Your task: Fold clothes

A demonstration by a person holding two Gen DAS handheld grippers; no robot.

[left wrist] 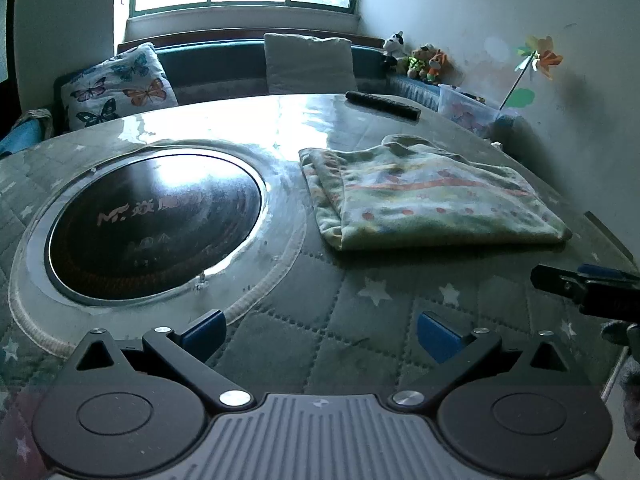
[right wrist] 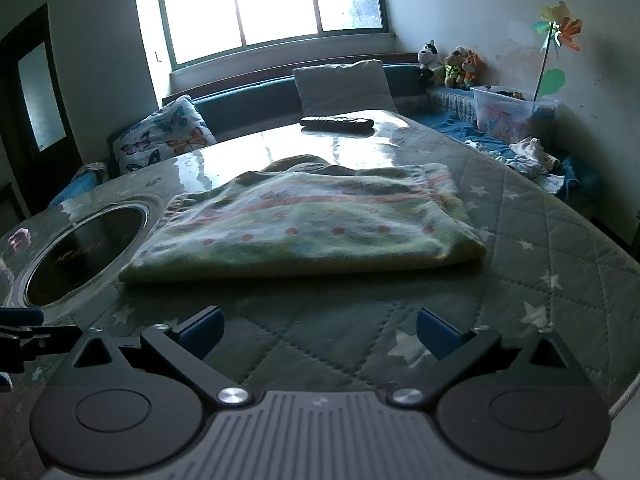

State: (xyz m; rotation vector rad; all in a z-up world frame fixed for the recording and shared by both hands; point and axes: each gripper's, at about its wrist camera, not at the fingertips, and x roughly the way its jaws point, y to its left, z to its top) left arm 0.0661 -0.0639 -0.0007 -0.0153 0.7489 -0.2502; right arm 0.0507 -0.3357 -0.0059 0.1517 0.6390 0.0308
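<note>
A folded pale green garment [left wrist: 428,196] with orange stripes and red dots lies flat on the quilted table cover; it fills the middle of the right wrist view [right wrist: 304,224]. My left gripper [left wrist: 320,332] is open and empty, hovering over the cover in front and left of the garment. My right gripper [right wrist: 320,332] is open and empty, just in front of the garment's near edge. The right gripper also shows at the right edge of the left wrist view [left wrist: 588,286], and the left gripper at the left edge of the right wrist view [right wrist: 24,332].
A round black cooktop [left wrist: 152,224] is set into the table [left wrist: 344,304] left of the garment. A black remote [right wrist: 337,123] lies at the far side. Behind are a bench with cushions [left wrist: 308,64], plush toys [right wrist: 452,66], a plastic box [right wrist: 512,110] and loose clothes [right wrist: 532,160].
</note>
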